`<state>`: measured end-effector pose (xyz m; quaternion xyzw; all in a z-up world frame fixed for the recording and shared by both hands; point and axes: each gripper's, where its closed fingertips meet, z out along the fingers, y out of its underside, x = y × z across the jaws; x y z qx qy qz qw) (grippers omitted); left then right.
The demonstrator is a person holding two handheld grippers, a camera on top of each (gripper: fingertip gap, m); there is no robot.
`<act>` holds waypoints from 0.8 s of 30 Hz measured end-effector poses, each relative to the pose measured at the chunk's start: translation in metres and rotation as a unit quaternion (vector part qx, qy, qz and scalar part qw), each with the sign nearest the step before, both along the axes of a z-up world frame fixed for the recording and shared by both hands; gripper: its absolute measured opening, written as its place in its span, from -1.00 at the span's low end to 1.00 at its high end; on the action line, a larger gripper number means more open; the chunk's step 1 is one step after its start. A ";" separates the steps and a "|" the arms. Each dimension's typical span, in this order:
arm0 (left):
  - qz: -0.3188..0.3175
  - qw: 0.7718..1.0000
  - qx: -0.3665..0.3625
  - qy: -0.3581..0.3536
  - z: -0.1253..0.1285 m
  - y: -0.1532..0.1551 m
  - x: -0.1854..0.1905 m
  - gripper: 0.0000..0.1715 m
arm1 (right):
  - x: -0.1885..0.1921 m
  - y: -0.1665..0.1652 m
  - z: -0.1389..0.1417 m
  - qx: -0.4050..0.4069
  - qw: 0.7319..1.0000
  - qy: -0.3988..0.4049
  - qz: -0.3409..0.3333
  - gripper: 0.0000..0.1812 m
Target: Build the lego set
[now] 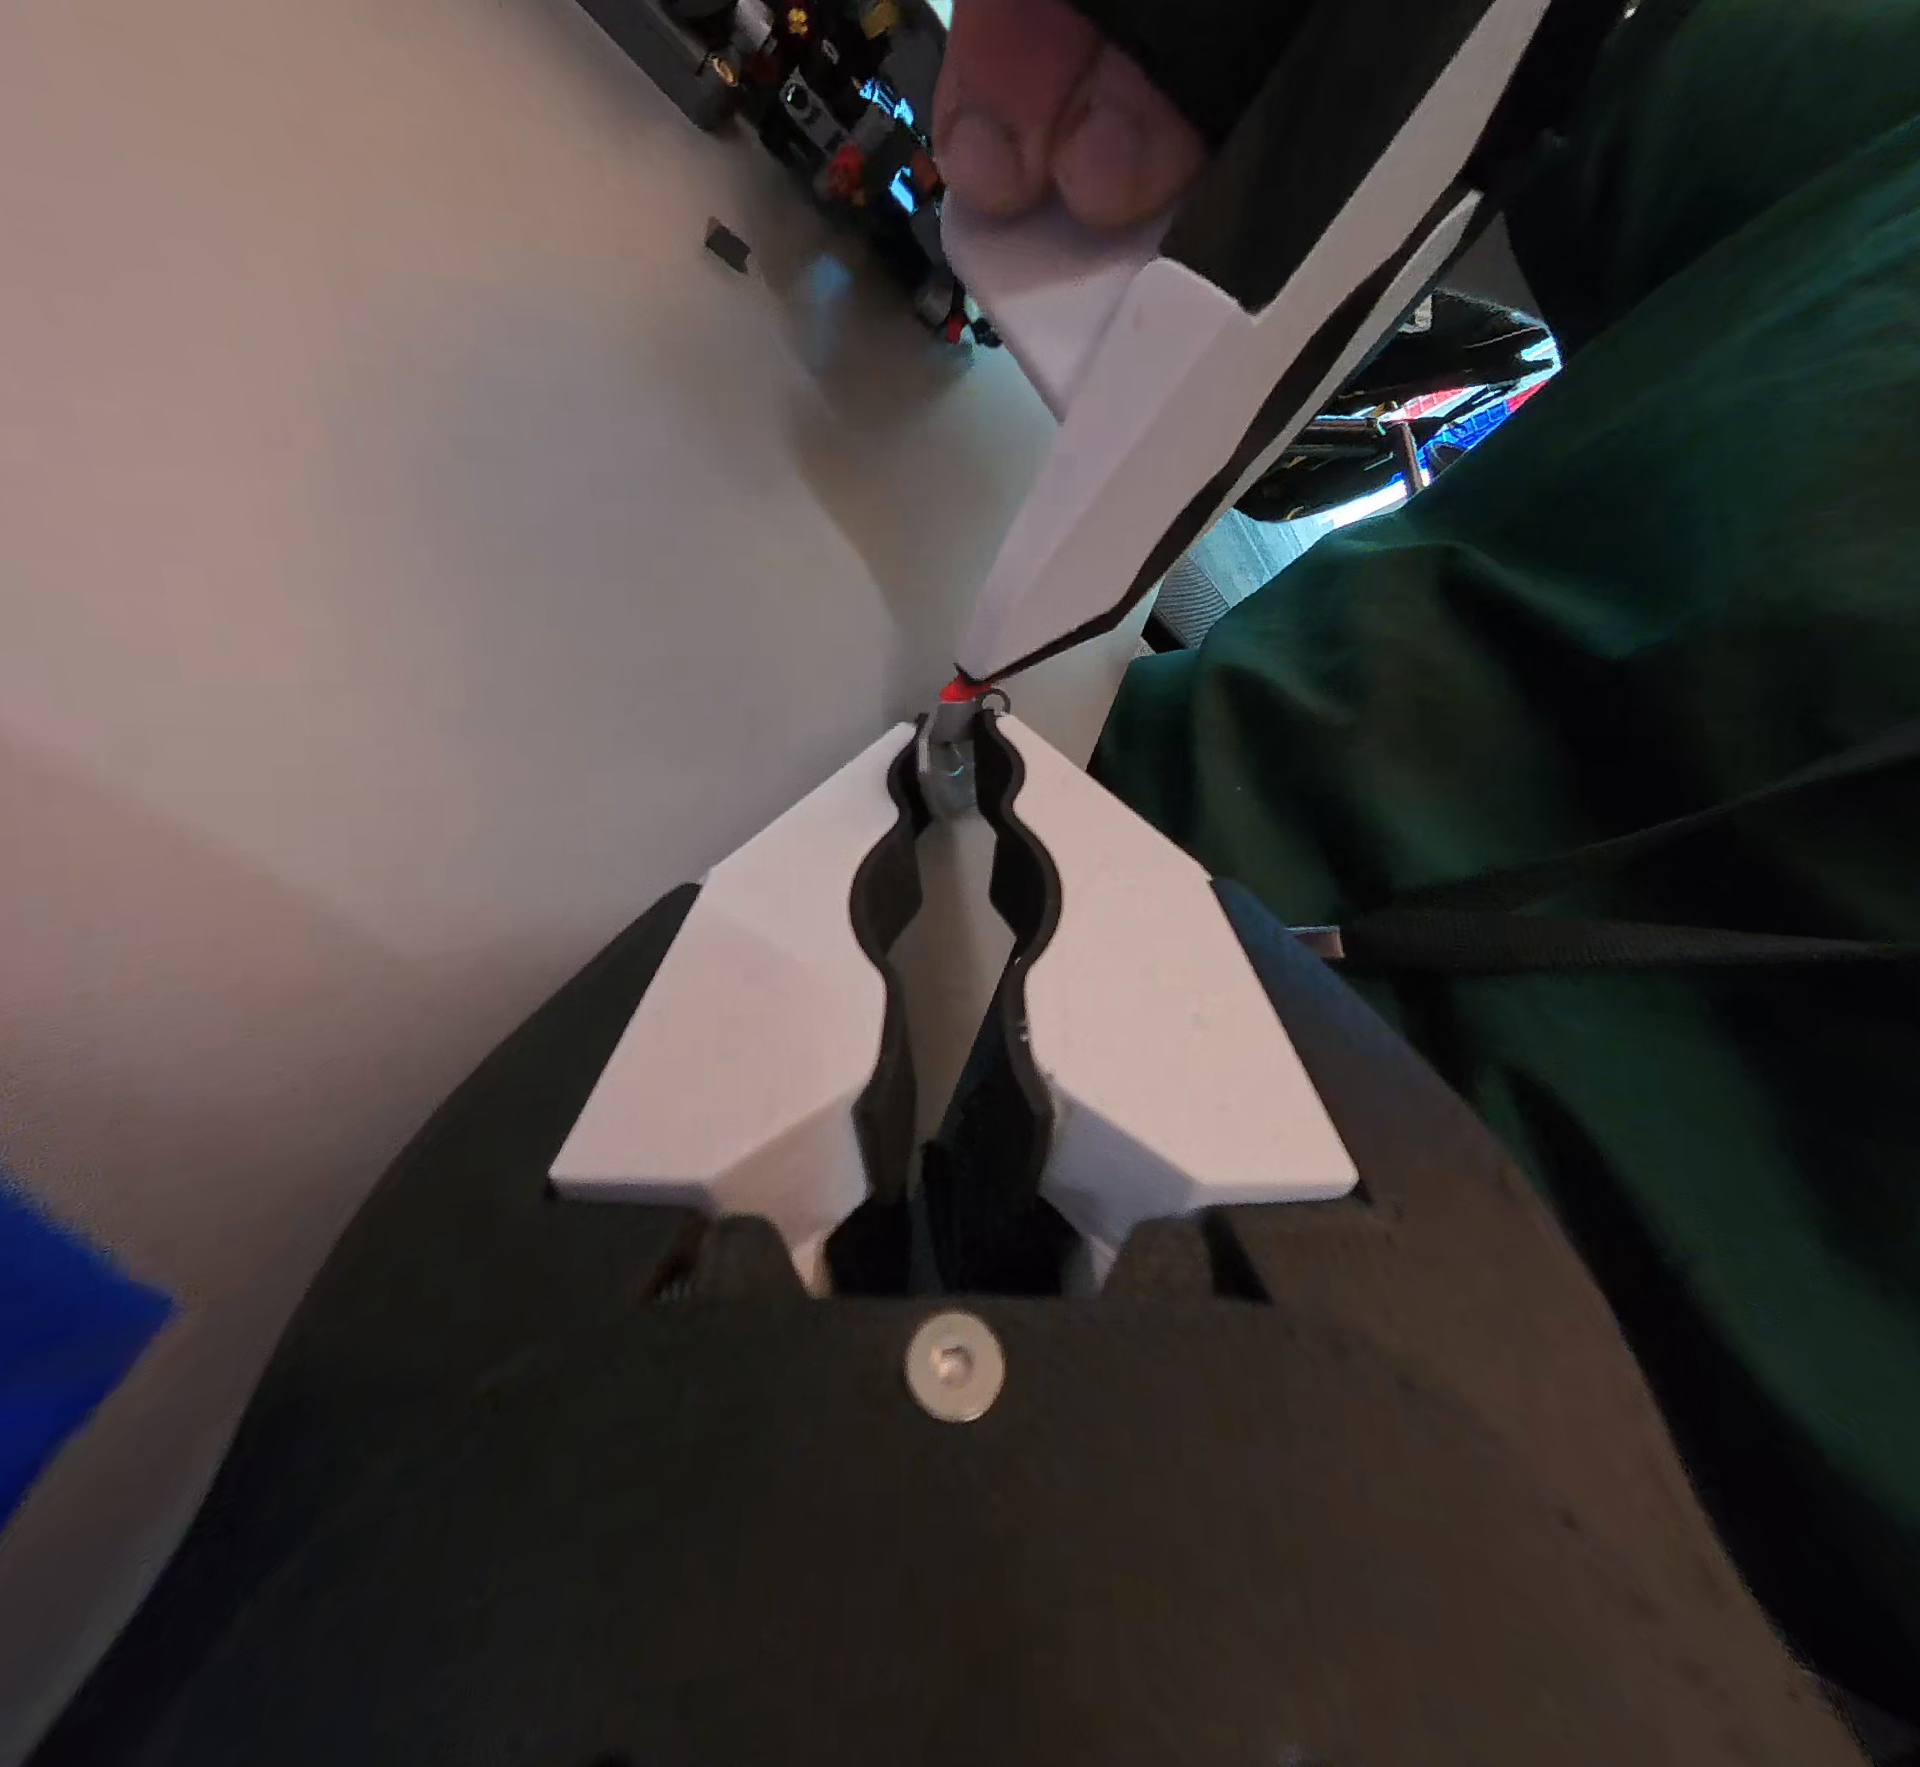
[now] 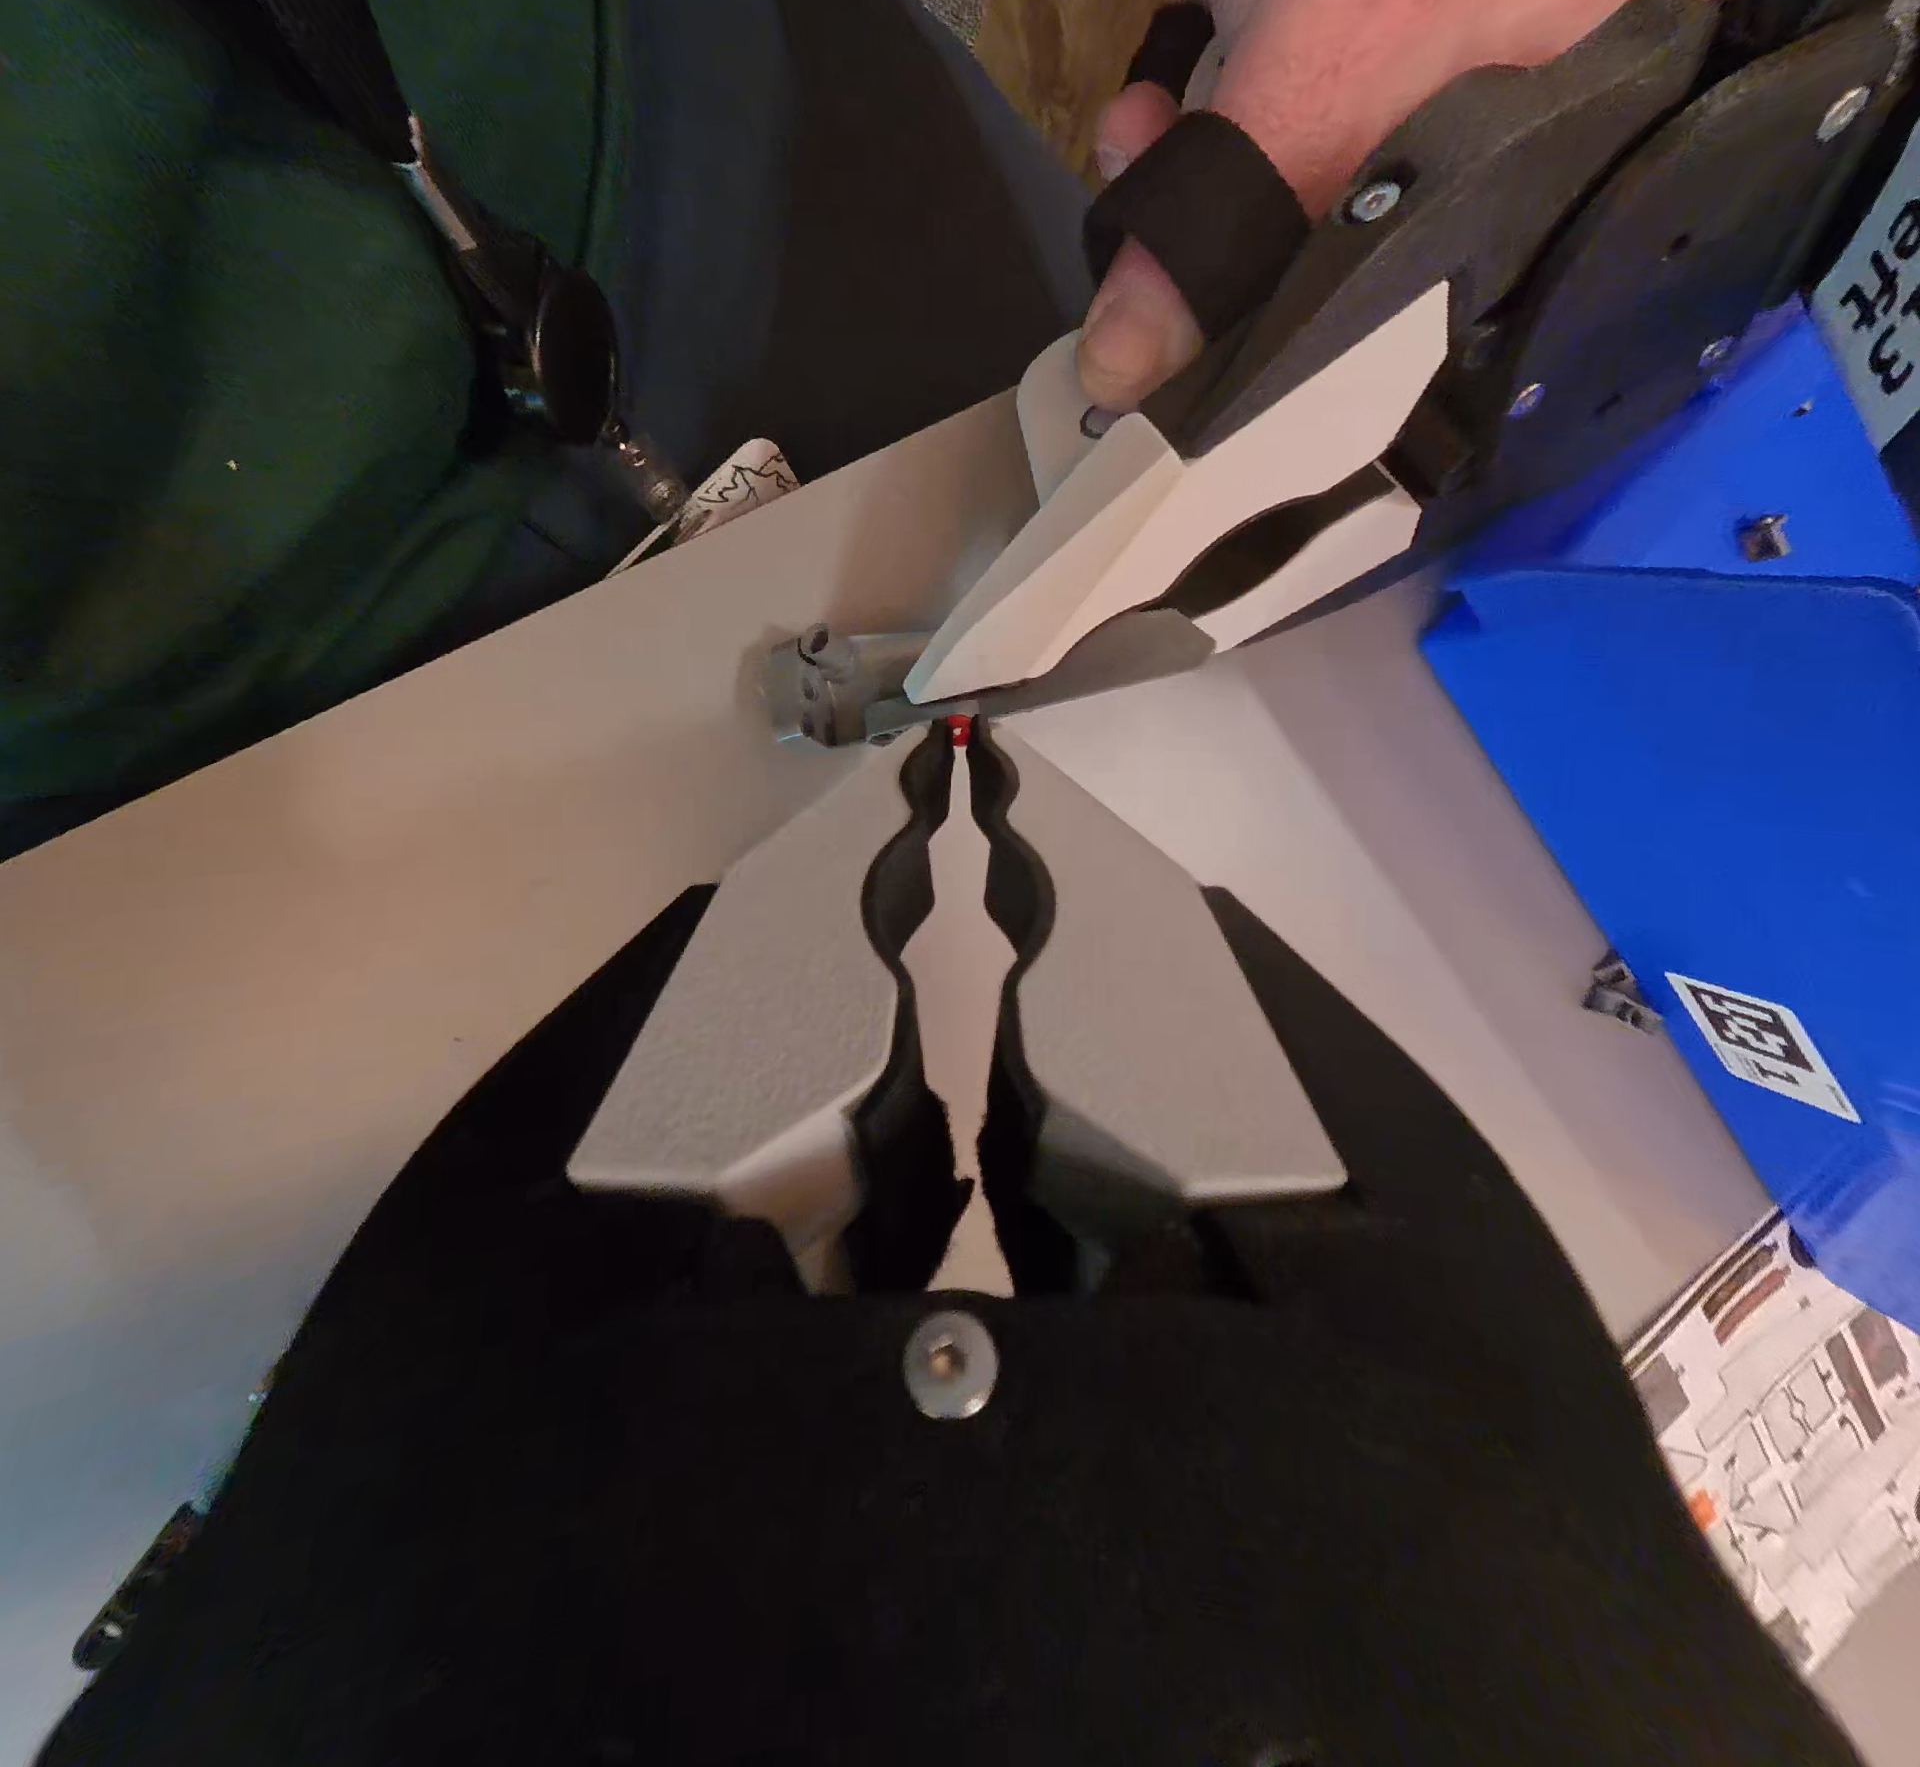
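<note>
In the left wrist view, we see our left tool [image 1: 951, 751] clamped on a grey lego piece [image 1: 948, 767] above the counter [image 1: 416, 574]; the right tool [image 1: 982, 673] meets it from above, pinching a red peg [image 1: 958, 684].

In the right wrist view, our right tool [image 2: 958, 749] grips that red peg [image 2: 958, 732] just beside the grey lego piece [image 2: 821, 694], which the left tool [image 2: 935, 694] holds.

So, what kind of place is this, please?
Probably a workshop or lab bench. A plain white table holds a blue bin and a printed instruction sheet; sorted small parts lie along its far edge.
</note>
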<state>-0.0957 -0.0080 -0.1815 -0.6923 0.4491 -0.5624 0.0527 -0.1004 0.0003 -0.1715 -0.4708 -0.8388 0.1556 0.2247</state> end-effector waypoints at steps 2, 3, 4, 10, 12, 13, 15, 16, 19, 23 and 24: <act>-0.001 1.000 -0.002 -0.001 0.000 0.000 0.000 -0.93 | -0.001 -0.001 0.001 -0.011 1.000 0.001 0.007 -0.99; -0.002 1.000 -0.001 0.000 0.000 -0.001 0.000 -0.93 | -0.001 -0.001 0.000 -0.016 1.000 0.000 0.011 -0.99; -0.004 1.000 -0.001 0.000 0.000 -0.001 0.000 -0.93 | -0.001 -0.002 0.000 -0.022 1.000 0.000 0.016 -0.99; -0.003 1.000 0.005 -0.006 0.001 -0.001 0.000 -0.93 | -0.002 -0.003 0.001 -0.073 0.997 0.008 0.033 -0.99; -0.003 1.000 0.014 -0.015 0.002 -0.002 -0.001 -0.93 | -0.003 -0.003 0.003 -0.095 0.995 0.017 0.030 -1.00; -0.002 1.000 0.016 -0.019 0.003 -0.002 -0.001 -0.93 | -0.004 -0.003 0.004 -0.105 0.994 0.023 0.026 -1.00; 0.003 0.999 0.013 -0.030 0.007 0.000 -0.001 -0.93 | -0.005 -0.002 0.007 -0.122 0.992 0.036 0.011 -1.00; 0.004 0.999 0.014 -0.040 0.009 0.000 -0.002 -0.93 | -0.005 -0.001 0.010 -0.130 0.991 0.044 0.002 -1.00; 0.005 0.995 0.028 -0.094 0.024 -0.004 -0.003 -0.93 | -0.007 -0.001 0.019 -0.152 0.986 0.065 -0.026 -1.00; 0.029 0.992 0.057 -0.106 0.027 -0.001 0.001 -0.93 | -0.002 0.000 0.018 -0.155 0.983 0.064 -0.076 -1.00; 0.040 0.992 0.066 -0.099 0.025 0.001 0.002 -0.93 | 0.000 0.002 0.018 -0.153 0.982 0.067 -0.092 -1.00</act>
